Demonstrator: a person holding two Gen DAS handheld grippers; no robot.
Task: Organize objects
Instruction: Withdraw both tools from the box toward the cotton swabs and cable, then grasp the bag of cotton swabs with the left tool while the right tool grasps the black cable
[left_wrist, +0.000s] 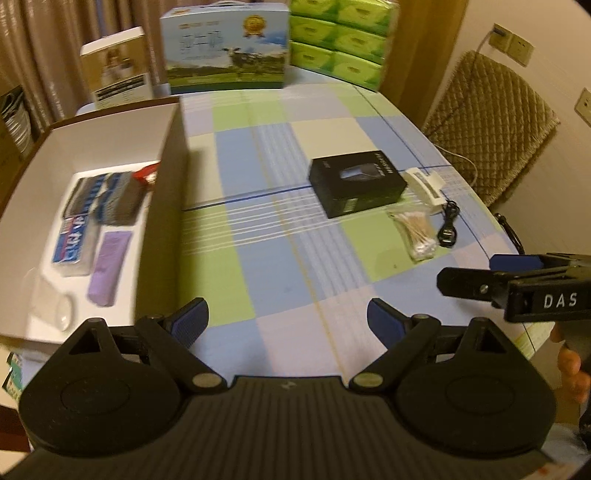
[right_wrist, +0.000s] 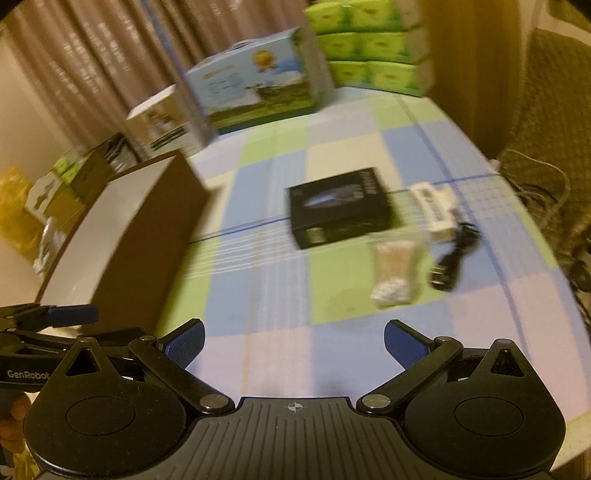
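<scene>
A black box (left_wrist: 356, 181) (right_wrist: 340, 206) lies mid-table. Right of it lie a white packet (left_wrist: 426, 184) (right_wrist: 436, 206), a bag of cotton swabs (left_wrist: 413, 230) (right_wrist: 393, 271) and a black cable (left_wrist: 448, 225) (right_wrist: 452, 254). An open cardboard box (left_wrist: 166, 184) (right_wrist: 147, 236) at the left holds dark packs (left_wrist: 105, 197), a blue-white pack (left_wrist: 74, 242) and a purple pouch (left_wrist: 109, 267). My left gripper (left_wrist: 286, 325) is open and empty beside that box. My right gripper (right_wrist: 293, 341) is open and empty, short of the swabs; it also shows in the left wrist view (left_wrist: 480, 273).
A checked cloth (left_wrist: 280, 240) covers the table. At the far edge stand a blue carton (left_wrist: 225, 48), a white carton (left_wrist: 118, 70) and green tissue packs (left_wrist: 340, 40). A quilted chair (left_wrist: 487, 122) is at the right. The right wrist view is motion-blurred.
</scene>
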